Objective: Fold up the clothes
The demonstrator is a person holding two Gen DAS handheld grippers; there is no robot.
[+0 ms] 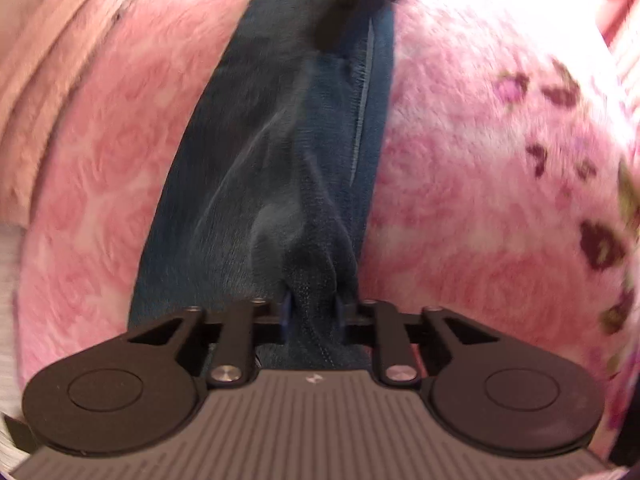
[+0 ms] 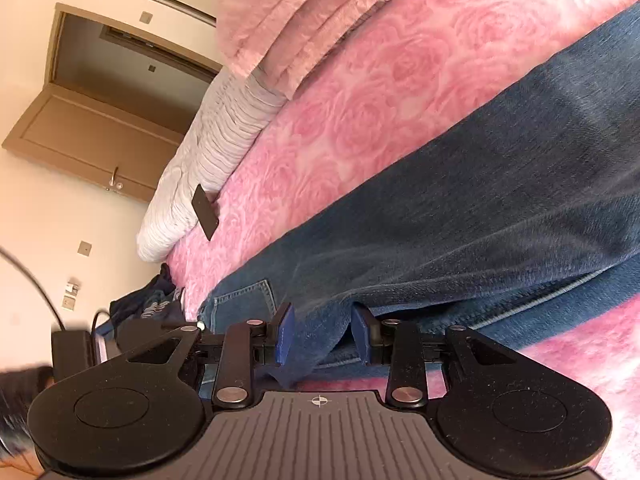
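A pair of blue jeans lies stretched over a pink rose-patterned blanket. In the left wrist view my left gripper is shut on a bunched end of the jeans, which run away from it up the frame. In the right wrist view my right gripper grips a fold of the jeans between its blue fingers; the denim runs off to the upper right. A back pocket shows just left of the fingers.
A white ribbed pillow and a folded pink blanket lie at the bed's far side. A dark flat card rests by the pillow. A dark garment and a black device sit beside the bed. A wooden door stands behind.
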